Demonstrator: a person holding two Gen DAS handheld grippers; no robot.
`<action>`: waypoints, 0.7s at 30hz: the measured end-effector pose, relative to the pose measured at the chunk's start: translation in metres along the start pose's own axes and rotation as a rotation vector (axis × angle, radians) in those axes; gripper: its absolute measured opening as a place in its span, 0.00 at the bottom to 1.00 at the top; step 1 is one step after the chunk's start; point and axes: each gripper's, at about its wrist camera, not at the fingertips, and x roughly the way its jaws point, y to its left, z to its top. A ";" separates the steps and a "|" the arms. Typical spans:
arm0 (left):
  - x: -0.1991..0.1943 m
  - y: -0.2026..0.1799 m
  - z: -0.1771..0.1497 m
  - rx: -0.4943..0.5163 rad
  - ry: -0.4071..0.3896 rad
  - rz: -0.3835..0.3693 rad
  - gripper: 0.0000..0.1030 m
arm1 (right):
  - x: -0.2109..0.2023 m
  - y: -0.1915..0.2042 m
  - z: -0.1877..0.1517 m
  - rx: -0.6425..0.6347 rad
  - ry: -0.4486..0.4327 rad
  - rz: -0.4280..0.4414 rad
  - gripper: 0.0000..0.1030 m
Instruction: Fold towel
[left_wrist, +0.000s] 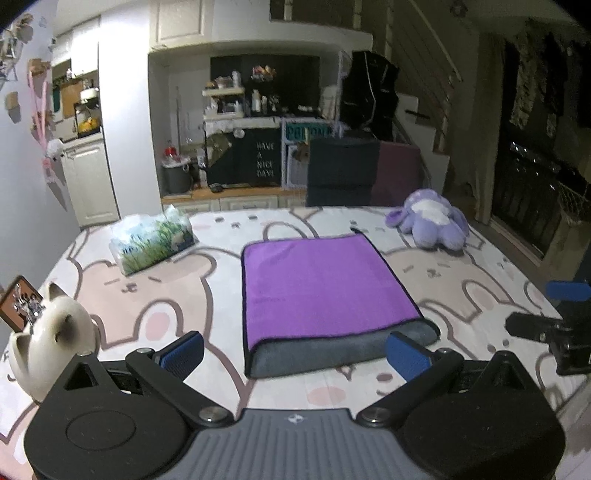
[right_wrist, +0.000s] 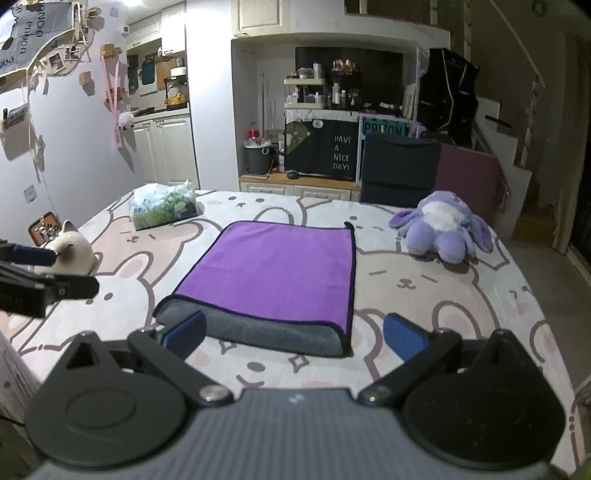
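Where the table (left_wrist: 177, 295) spreads under its bunny-print cloth, the towel (left_wrist: 325, 288) lies flat near the middle, already folded: purple side up, with the grey underside showing as a rolled fold along the near edge. Beyond it to the right sits a purple plush (left_wrist: 432, 218), well apart from the towel; to the left, a tissue pack (left_wrist: 151, 240) stands near the far edge, and nearer on the left a white cat figurine (left_wrist: 55, 332) with a small photo card (left_wrist: 18, 302) just behind it. The left gripper (left_wrist: 295, 354) hovers just short of the towel's near edge, jaws spread wide and holding nothing, its blue pads (left_wrist: 184, 352) off the cloth. The right gripper (right_wrist: 295, 338) hangs likewise at the near edge, jaws wide apart and empty.
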 end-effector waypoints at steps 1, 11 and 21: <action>-0.001 0.000 0.002 0.000 -0.010 0.002 1.00 | 0.000 0.000 0.001 -0.005 -0.006 -0.003 1.00; -0.002 -0.008 0.030 0.052 -0.080 -0.018 1.00 | 0.005 0.002 0.018 -0.080 -0.054 -0.041 1.00; 0.024 -0.018 0.052 0.082 -0.108 -0.040 1.00 | 0.031 -0.010 0.036 -0.080 -0.069 -0.015 1.00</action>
